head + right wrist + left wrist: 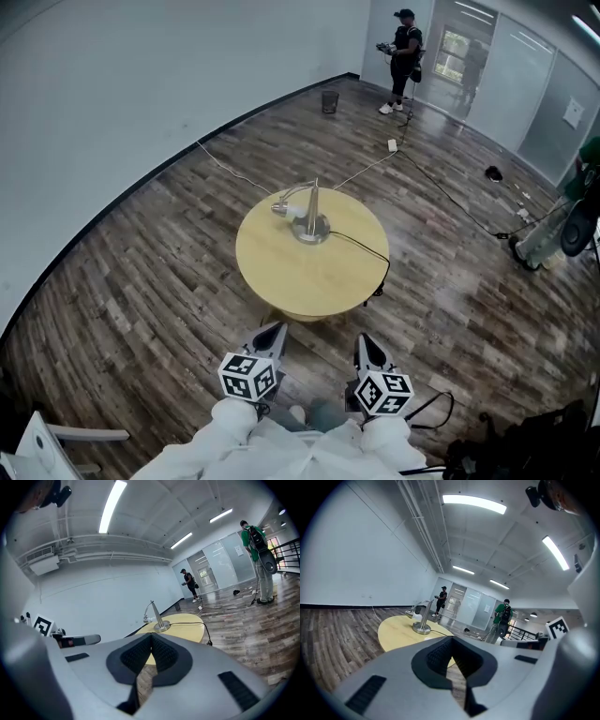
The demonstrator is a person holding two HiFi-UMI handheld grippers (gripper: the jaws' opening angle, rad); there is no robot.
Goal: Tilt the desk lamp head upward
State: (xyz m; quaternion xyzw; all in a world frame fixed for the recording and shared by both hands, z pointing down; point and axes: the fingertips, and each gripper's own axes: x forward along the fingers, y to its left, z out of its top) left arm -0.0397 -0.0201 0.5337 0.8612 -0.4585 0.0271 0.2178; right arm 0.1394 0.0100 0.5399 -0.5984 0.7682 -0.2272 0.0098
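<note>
A silver desk lamp [308, 214] stands on the far part of a round yellow table [309, 267]; its head [281, 207] droops to the left. The lamp [422, 619] also shows far off in the left gripper view, and as the lamp [155, 617] in the right gripper view. My left gripper [277, 330] and right gripper [365, 340] hover side by side short of the table's near edge, well away from the lamp. Both are shut with nothing between the jaws.
A black cord [362, 246] runs from the lamp base over the table's right edge to the wood floor. One person [404, 58] stands far back, another [575, 202] at the right edge. Cables [441, 192] and a small bin [330, 100] lie on the floor.
</note>
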